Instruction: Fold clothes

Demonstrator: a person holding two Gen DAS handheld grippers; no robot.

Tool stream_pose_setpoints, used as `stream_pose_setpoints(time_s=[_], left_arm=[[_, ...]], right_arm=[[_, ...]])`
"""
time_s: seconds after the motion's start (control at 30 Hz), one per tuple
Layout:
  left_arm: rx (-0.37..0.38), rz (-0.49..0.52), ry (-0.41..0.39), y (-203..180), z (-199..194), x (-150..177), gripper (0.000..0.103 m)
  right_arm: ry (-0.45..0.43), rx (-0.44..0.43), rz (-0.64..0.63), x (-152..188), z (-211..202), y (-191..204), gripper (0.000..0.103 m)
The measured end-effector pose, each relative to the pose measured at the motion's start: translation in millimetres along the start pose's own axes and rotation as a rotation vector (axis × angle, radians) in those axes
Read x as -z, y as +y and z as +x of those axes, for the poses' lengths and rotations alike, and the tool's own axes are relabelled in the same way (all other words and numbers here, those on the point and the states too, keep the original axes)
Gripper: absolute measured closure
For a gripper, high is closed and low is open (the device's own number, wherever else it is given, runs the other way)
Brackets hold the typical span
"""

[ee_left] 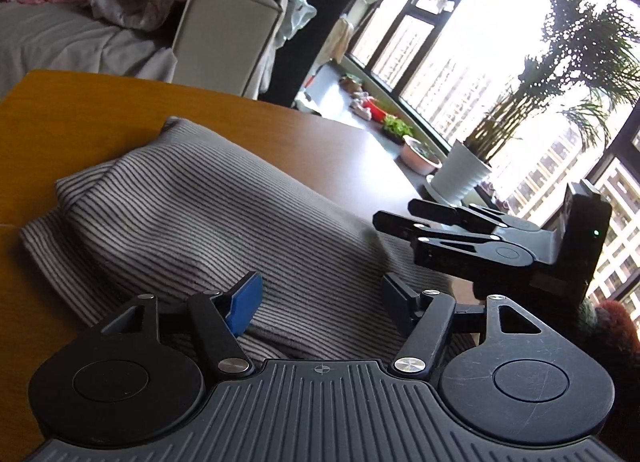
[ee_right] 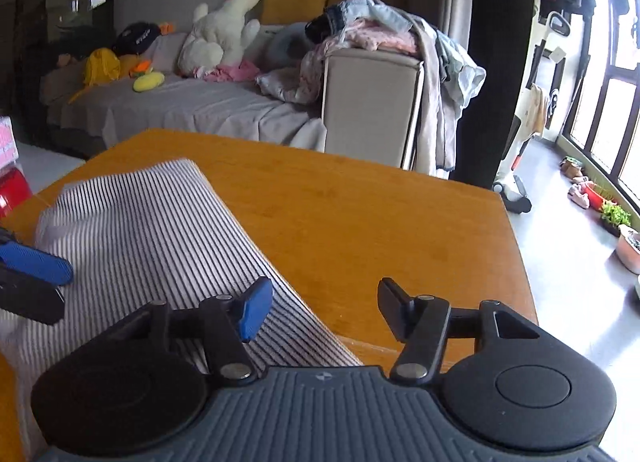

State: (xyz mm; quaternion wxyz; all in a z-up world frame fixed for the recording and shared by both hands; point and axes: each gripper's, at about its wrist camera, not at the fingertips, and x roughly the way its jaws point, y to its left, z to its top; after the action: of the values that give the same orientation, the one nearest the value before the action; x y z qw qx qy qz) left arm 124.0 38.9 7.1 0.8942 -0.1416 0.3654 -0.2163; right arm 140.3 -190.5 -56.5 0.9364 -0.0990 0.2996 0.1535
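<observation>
On the wooden tabletop (ee_right: 360, 214) lies a folded striped garment (ee_left: 192, 214). Left hand-held gripper (ee_left: 320, 302) hovers over it, jaws apart, empty; right hand-held gripper (ee_right: 324, 310) likewise spread, holding nothing.

Folded garment (ee_right: 160, 246) flat on the table (ee_right: 360, 222), at lower left of the right wrist view, long edge running from the table's far left corner toward the bottom centre. Right gripper (ee_right: 320, 312) at bottom centre, jaws apart, one finger over the garment's edge, the other over bare tabletop. Left gripper (ee_right: 32, 282) entering at the left edge, above the garment. Sofa (ee_right: 180, 106) behind the table, upper left; clothes pile (ee_right: 380, 34) on its armrest, upper centre. Windows (ee_right: 608, 94) at right. In the left wrist view, left gripper (ee_left: 320, 304) at bottom centre over the garment (ee_left: 200, 214), jaws apart; right gripper (ee_left: 440, 234) at centre right; potted plant (ee_left: 464, 174) behind it.
</observation>
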Motion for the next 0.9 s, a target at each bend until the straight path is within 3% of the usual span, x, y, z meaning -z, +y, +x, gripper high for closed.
stream_pose_setpoints(time_s=[0.07,0.33,0.63,0.7,0.8,0.9], left_arm=[[-0.012,0.013,0.001,2.1,3.8,0.3,0.045],[-0.093,0.069,-0.036,12.9,16.9,-9.2,0.048],[-0.15,0.086,-0.061,26.0,15.9,-15.8,0.048],[-0.152,0.079,-0.062,27.4,11.0,-15.1,0.047],[-0.158,0.068,-0.073,26.5,-3.7,-10.1,0.043],[-0.167,0.058,-0.09,24.3,-22.9,-0.4,0.029]], right_arm=[[0.0,-0.006,0.027,6.5,-1.9,-2.2,0.044],[-0.01,-0.02,0.06,33.4,-38.2,2.5,0.044],[-0.012,-0.174,0.026,57.2,-83.9,50.2,0.044],[-0.022,-0.174,0.013,54.1,-88.8,51.9,0.039],[-0.054,-0.17,0.021,46.3,-95.6,48.4,0.021],[-0.093,-0.177,0.026,41.1,-100.0,47.7,0.02]])
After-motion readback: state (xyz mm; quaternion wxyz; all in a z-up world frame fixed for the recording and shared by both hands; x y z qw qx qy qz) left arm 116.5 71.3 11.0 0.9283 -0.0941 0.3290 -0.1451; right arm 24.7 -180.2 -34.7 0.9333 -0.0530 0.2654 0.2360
